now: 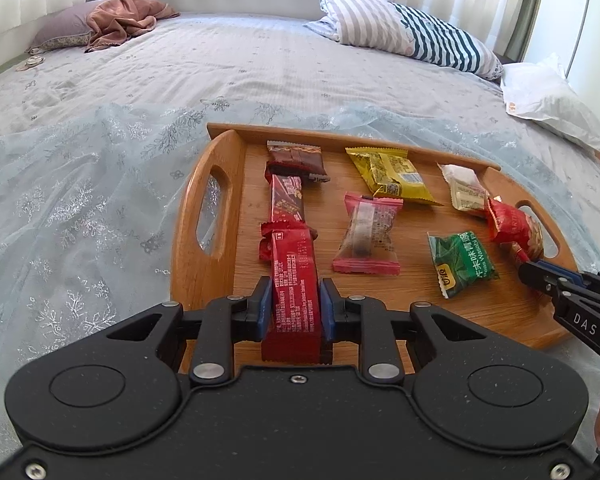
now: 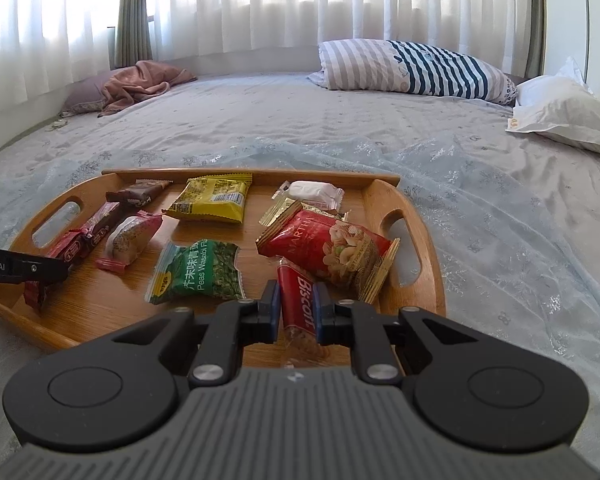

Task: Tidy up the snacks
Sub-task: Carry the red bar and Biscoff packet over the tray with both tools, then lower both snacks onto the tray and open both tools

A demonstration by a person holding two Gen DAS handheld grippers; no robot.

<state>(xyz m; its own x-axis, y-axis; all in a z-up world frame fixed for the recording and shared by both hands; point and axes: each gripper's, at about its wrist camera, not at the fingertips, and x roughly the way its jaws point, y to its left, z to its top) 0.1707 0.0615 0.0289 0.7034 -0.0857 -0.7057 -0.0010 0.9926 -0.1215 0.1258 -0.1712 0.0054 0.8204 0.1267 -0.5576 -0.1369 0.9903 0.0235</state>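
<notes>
A wooden tray (image 1: 220, 152) (image 2: 412, 208) lies on the bed and holds several snack packets. My left gripper (image 1: 294, 292) is shut on a red snack bar (image 1: 294, 272) at the tray's near left side. My right gripper (image 2: 296, 300) is shut on a red Biscoff packet (image 2: 298, 304) at the tray's near right, just in front of a red nut bag (image 2: 328, 248). A green wasabi peas packet (image 1: 460, 264) (image 2: 198, 272), a yellow packet (image 1: 392, 174) (image 2: 214, 198), a pink packet (image 1: 368, 236) (image 2: 132, 238) and a brown bar (image 1: 296, 160) lie between them.
The tray rests on a sheer blue snowflake cloth (image 1: 80, 208) over a grey bedsheet (image 1: 240, 64). A striped pillow (image 2: 416, 64), a white pillow (image 2: 564, 108) and a pink blanket (image 2: 144, 80) lie at the far side. Curtains hang behind.
</notes>
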